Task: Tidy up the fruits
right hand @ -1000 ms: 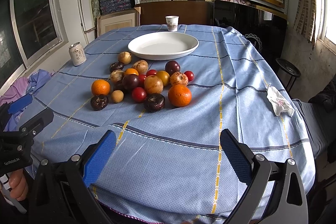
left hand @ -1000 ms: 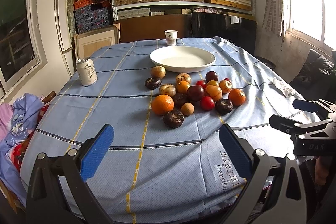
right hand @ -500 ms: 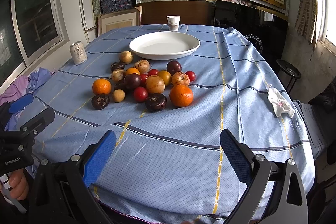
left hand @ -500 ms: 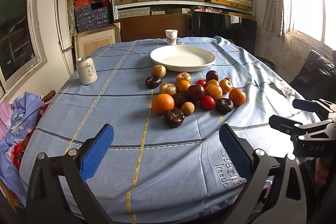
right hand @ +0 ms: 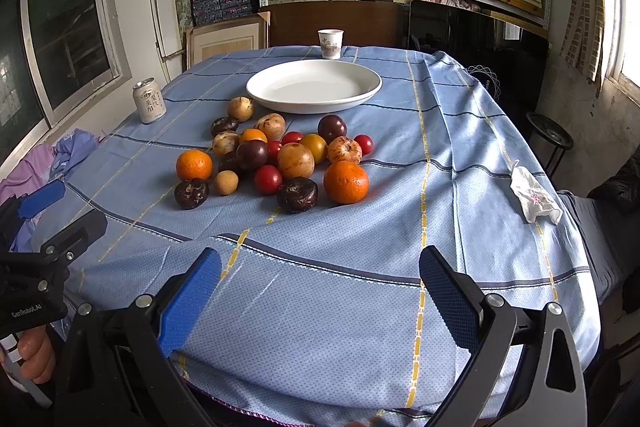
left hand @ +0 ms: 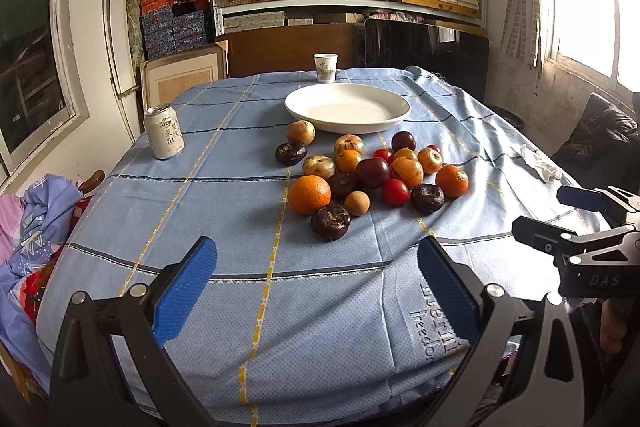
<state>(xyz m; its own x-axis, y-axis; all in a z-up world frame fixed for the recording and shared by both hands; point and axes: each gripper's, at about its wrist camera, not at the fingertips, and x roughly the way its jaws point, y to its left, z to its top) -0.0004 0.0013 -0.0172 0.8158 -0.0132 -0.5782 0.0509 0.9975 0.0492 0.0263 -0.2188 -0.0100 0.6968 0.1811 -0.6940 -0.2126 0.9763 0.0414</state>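
A cluster of several fruits lies mid-table on the blue cloth: oranges [left hand: 309,194] [right hand: 345,182], dark mangosteens [left hand: 330,221] [right hand: 297,194], red tomatoes [right hand: 267,179], a dark plum [right hand: 332,126] and brownish fruits. Behind them sits an empty white plate [left hand: 347,107] [right hand: 313,86]. My left gripper [left hand: 316,287] hangs open over the near table edge, well short of the fruit, holding nothing. My right gripper [right hand: 320,297] is likewise open and empty near the front edge. Each gripper shows at the side of the other's view.
A drink can [left hand: 163,131] [right hand: 149,100] stands at the left, a paper cup [left hand: 325,67] [right hand: 330,44] behind the plate, a crumpled tissue [right hand: 535,195] on the right cloth. Clothes are piled at the left [left hand: 36,227]; shelves of boxes line the back wall.
Both grippers have edged slightly forward toward the fruit. Nothing on the table has moved.
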